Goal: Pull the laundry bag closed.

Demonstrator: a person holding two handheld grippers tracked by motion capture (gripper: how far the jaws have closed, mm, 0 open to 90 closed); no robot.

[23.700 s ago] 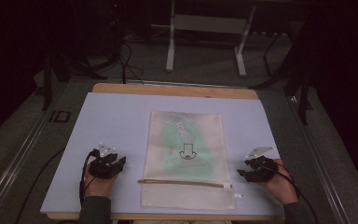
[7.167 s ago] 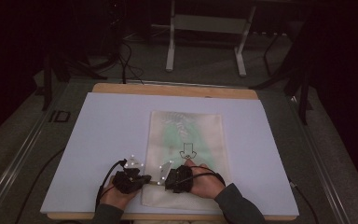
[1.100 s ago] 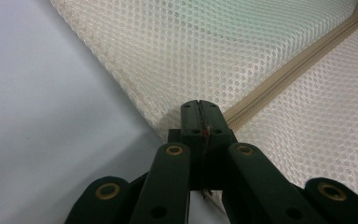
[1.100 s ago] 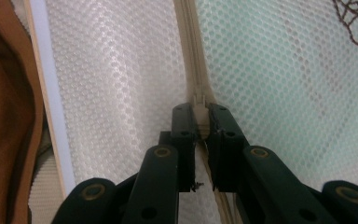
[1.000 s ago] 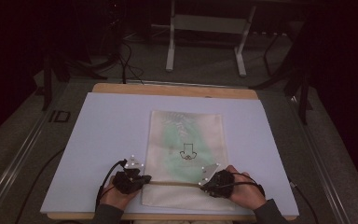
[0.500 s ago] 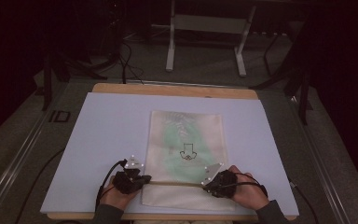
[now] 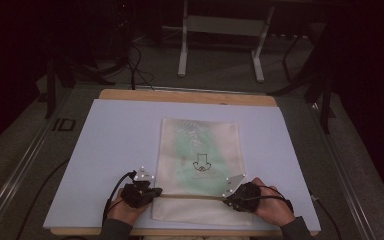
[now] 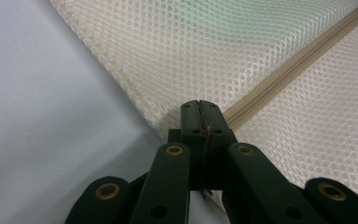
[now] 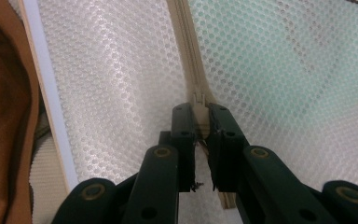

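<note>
A: Left gripper point(image 8: 199, 105), jaws noted pressed together on the corner of the mesh bag point(image 7: 200, 150), right at the end of the zipper point(image 8: 298, 60). Bag end is pinned there.

B: Right gripper point(image 9: 200, 109), jaws closed on the zipper slider point(image 9: 199, 100); tan pull caught between the pads. Seen on the high view at the bag's right side point(image 7: 238, 192).

A: Bag is laid flat on the white mat point(image 7: 120, 145), near the front edge of the desk point(image 7: 190, 96), midway between left and right edges.

B: Judged: zipper being run along. Left hold is best kept fixed so the mesh stays taut; the slider should be drawn straight along the tape, low and level, not lifted, or the mesh may be snagged.
</note>
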